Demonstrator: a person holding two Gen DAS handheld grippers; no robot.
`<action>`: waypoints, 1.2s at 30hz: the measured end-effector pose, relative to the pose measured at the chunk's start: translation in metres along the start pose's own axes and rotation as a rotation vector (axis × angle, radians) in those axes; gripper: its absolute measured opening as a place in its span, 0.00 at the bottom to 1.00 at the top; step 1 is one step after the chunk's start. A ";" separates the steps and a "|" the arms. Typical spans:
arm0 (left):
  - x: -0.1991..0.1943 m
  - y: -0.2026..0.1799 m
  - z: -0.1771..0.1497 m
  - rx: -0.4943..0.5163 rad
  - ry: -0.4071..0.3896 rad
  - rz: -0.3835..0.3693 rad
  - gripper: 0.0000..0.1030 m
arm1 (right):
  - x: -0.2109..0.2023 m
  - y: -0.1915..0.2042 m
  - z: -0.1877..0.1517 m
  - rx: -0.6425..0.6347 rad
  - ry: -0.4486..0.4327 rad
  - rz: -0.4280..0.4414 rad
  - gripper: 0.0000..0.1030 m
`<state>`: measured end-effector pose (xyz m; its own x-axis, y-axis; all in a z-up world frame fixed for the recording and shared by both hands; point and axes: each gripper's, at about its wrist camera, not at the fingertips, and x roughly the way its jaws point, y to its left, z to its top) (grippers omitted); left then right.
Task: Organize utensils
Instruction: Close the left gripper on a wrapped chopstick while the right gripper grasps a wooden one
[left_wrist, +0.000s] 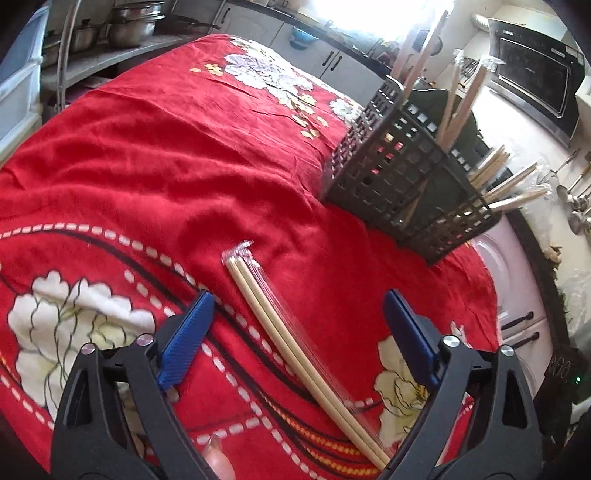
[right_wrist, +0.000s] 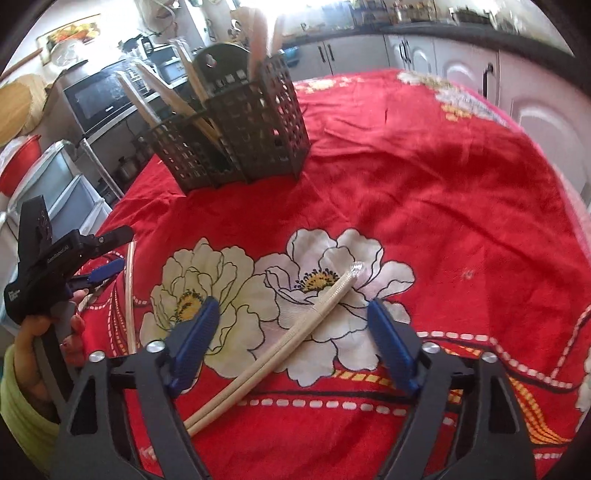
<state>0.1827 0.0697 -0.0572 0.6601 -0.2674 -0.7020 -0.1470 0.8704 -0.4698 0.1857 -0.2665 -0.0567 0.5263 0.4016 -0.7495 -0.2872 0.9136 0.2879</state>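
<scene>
A: Left gripper (left_wrist: 297, 317)?
B: Jaws spread wide, gripping nothing; a wrapped pair of chopsticks (left_wrist: 295, 339) lies on the red cloth (left_wrist: 166, 155) between the blue pads, touching neither; the dark basket (left_wrist: 402, 188) stands ahead, to the right.
A: Right gripper (right_wrist: 291, 325)?
B: Also wide, empty; another wrapped pair (right_wrist: 291, 334) lies slantwise between its jaws, clear of both; basket ahead-left.

Table under red floral cloth (right_wrist: 424, 177). Black lattice caddy (right_wrist: 240, 136) standing at eleven o'clock in right view. Wrapped chopstick pair (right_wrist: 295, 332) lying centre on white flower. Second wrapped pair (left_wrist: 295, 343) flat, centre of left view.
</scene>
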 end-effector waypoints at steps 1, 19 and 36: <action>0.002 0.001 0.002 0.001 0.000 0.003 0.78 | 0.003 -0.001 0.001 0.008 0.006 0.002 0.71; 0.015 0.010 0.020 0.015 -0.018 0.124 0.22 | 0.021 -0.024 0.023 0.145 0.021 0.072 0.26; -0.030 -0.014 0.012 0.010 -0.047 -0.147 0.04 | 0.002 0.004 0.037 0.107 -0.032 0.157 0.11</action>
<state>0.1736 0.0703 -0.0226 0.7080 -0.3724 -0.6000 -0.0391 0.8276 -0.5599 0.2154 -0.2593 -0.0346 0.5074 0.5403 -0.6712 -0.2821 0.8402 0.4631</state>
